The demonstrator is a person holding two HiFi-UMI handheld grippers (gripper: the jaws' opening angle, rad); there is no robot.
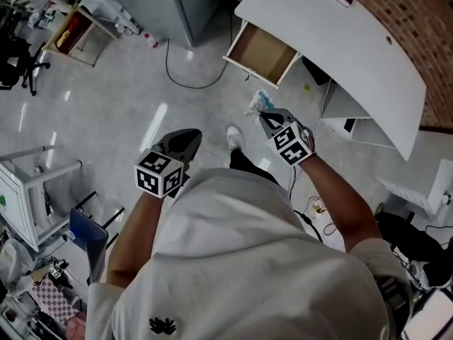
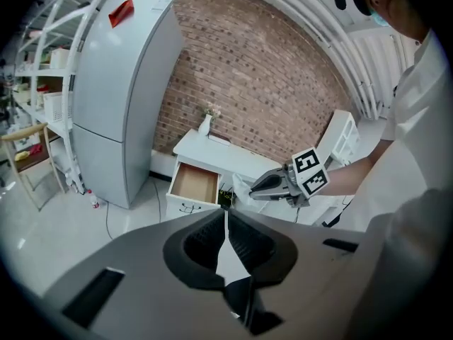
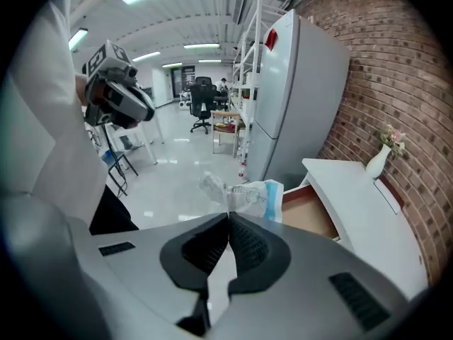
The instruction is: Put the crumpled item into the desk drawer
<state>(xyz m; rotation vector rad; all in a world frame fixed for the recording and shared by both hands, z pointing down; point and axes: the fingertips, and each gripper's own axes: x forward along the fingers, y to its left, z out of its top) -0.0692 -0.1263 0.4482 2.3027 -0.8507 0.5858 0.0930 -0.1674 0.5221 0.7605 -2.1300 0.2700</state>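
Drawer (image 1: 263, 52) sits open near the top middle. The right gripper (image 1: 267, 117) pinches the crumpled item (image 1: 259, 103) just below it, not in yet. The left gripper (image 1: 185, 142) is closed, holding nothing.

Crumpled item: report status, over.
Right gripper shut on crumpled item, in the air short of the open drawer. Left gripper shut, empty. Nothing seen between item and drawer.
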